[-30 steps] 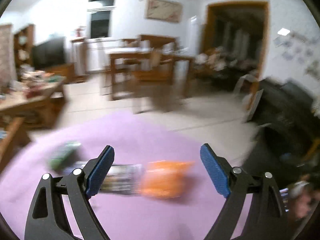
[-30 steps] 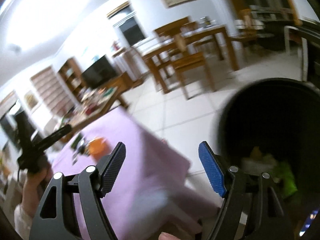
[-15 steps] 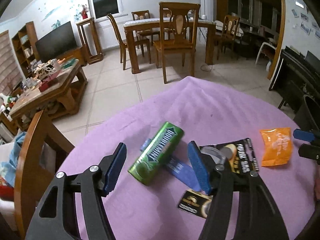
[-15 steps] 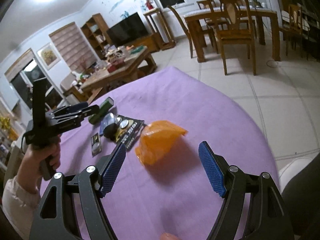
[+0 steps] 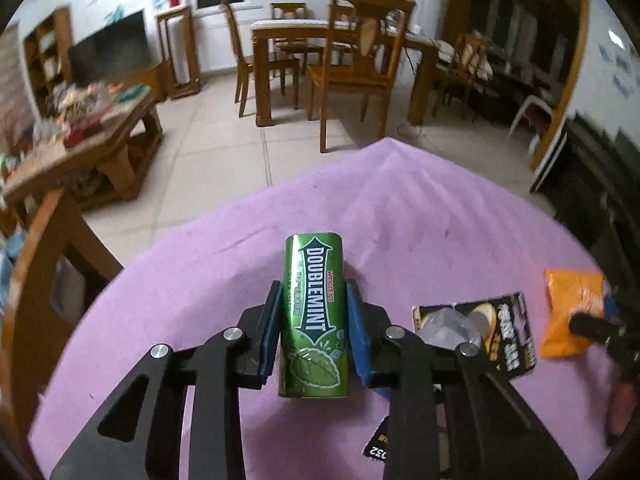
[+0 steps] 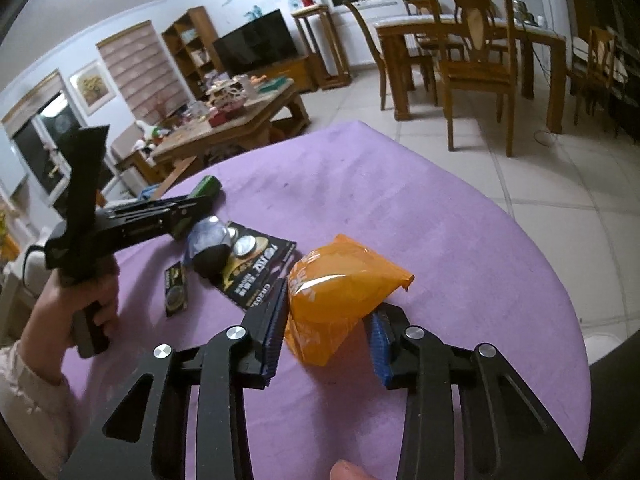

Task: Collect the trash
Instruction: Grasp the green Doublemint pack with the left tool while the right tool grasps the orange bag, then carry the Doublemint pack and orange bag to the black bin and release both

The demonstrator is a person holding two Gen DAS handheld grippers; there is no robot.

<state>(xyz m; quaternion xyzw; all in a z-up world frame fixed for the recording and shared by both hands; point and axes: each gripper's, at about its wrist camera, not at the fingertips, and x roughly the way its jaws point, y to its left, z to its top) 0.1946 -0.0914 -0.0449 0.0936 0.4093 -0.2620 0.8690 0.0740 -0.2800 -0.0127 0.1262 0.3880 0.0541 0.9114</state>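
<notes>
Now both my grippers are down on the round table with the purple cloth (image 5: 420, 216), each with a piece of trash between its blue pads. My left gripper (image 5: 313, 330) has just been closing, and its jaws now pinch the green Doublemint gum canister (image 5: 314, 316) by its sides; the canister points away from me, its far end sticking out past the fingertips. From the right wrist view I see that same left gripper (image 6: 188, 210) from the side, held in my left hand (image 6: 86, 300), a pale sleeve (image 6: 28, 392) at the wrist, with the green end of the canister poking out at its far tip.

My right gripper (image 6: 326, 322) has also just been closing, and its pads press on the near part of the orange snack bag (image 6: 340, 284), which puffs up and sticks out beyond them toward the far right. In the left wrist view that bag (image 5: 572, 312) lies at the right edge of the table.

Between the two grippers lies a black torn wrapper (image 6: 256, 272) with a crumpled clear piece on it, and just left of it a small black packet (image 6: 175, 290). Beyond the table stand a wooden dining table (image 6: 460, 28) with chairs and a cluttered coffee table (image 6: 224, 120).
</notes>
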